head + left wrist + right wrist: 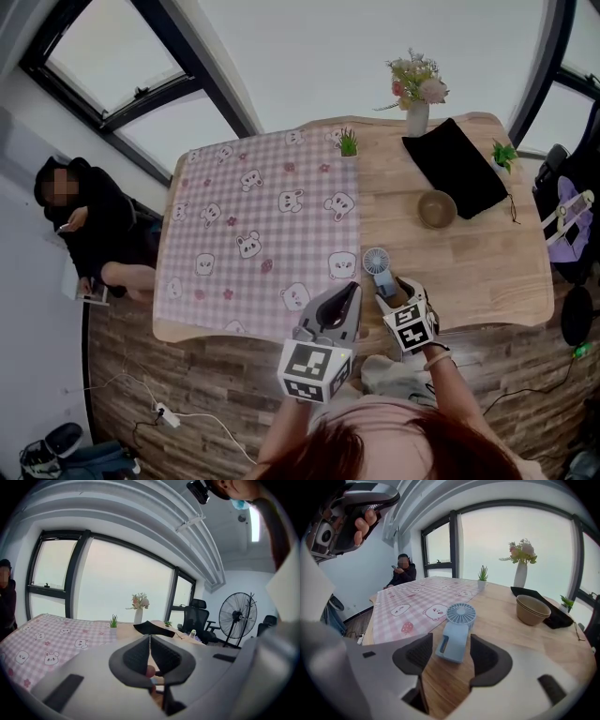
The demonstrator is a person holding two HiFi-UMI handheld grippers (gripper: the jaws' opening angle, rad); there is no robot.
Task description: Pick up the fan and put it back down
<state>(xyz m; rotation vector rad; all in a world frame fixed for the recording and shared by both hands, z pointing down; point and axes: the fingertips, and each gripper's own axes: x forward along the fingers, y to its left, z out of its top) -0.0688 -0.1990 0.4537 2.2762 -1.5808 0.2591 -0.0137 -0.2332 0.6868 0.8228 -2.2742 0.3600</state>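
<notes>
Left gripper (pixel 150 639), jaws pressed together; right gripper (pixel 451 644), jaws wide around the untouched blue fan (pixel 461 615)

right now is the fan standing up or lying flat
Lying flat: the fan rests on the wooden table with its round grille facing up, its handle between the open right tongs, untouched.

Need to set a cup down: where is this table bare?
Bare: the pink checked tablecloth, and the wood between the tan bowl and the near right corner. Crowded: the far edge with white flower vase and black pouch, and around the pale blue fan.
</notes>
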